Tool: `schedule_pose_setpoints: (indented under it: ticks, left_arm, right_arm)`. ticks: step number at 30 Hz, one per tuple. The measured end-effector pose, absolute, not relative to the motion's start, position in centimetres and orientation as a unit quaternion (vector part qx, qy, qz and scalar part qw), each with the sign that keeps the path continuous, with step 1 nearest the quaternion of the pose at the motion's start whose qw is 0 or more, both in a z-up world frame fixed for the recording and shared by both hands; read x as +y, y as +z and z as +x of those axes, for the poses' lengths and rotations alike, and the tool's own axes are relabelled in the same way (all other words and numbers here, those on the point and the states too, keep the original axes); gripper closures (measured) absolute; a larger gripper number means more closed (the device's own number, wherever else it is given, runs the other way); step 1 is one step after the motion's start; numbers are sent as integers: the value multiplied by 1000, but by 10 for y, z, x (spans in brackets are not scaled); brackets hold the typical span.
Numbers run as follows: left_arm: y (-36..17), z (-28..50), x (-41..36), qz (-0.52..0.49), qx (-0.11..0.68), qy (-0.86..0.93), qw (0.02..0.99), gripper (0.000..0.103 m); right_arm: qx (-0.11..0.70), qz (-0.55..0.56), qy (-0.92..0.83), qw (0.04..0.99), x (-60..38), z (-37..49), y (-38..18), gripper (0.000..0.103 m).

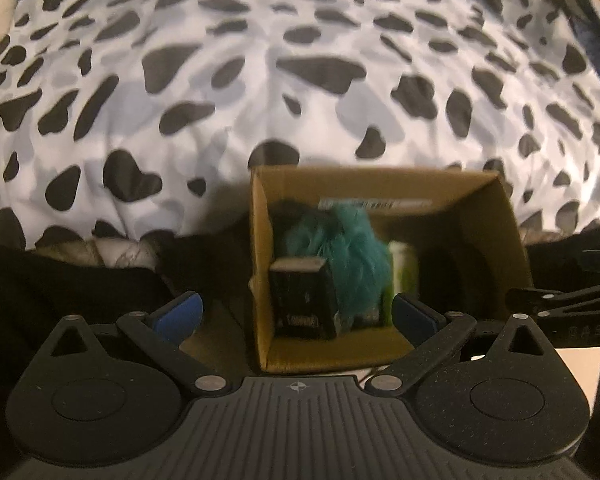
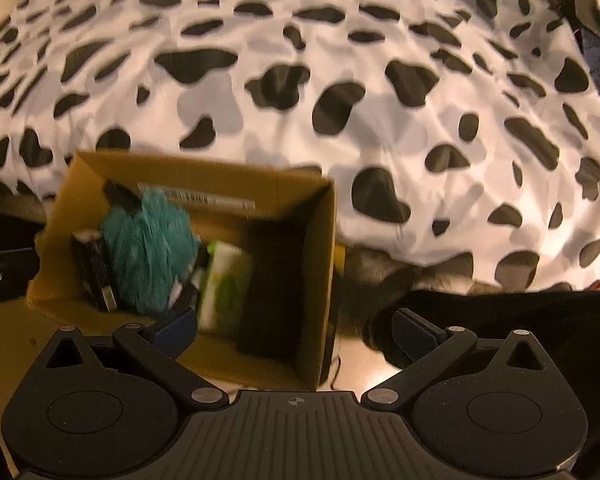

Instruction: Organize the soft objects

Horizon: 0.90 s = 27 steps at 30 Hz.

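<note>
Both the left gripper (image 1: 296,316) and the right gripper (image 2: 294,326) have jaws wide open, holding nothing. The fluffy teal toy (image 1: 350,248) sits in the cardboard box (image 1: 496,240), at 12 o'clock. Reaching in crooked could tip the box off the bed (image 1: 260,80).

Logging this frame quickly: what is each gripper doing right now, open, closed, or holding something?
Left gripper: open, holding nothing, in front of the cardboard box.
Right gripper: open, holding nothing.
</note>
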<state>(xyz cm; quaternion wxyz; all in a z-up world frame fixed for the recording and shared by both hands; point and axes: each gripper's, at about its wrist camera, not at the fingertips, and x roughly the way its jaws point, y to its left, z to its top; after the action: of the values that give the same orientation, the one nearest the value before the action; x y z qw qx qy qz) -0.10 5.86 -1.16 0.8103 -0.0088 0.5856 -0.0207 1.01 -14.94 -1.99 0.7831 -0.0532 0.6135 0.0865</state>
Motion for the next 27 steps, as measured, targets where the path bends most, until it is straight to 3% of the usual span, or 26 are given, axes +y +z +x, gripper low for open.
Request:
schedule_pose_setpoints:
  ticks: [10,27]
  left_arm:
    - [-41,9,66,-19,654,4,756,0]
    - [-44,10,55,4,660,-11,751,0]
  right_arm:
    - [664,-68,95,739,-143,10,-45,0]
    - [670,-77,105,731,-138,12,-48,0]
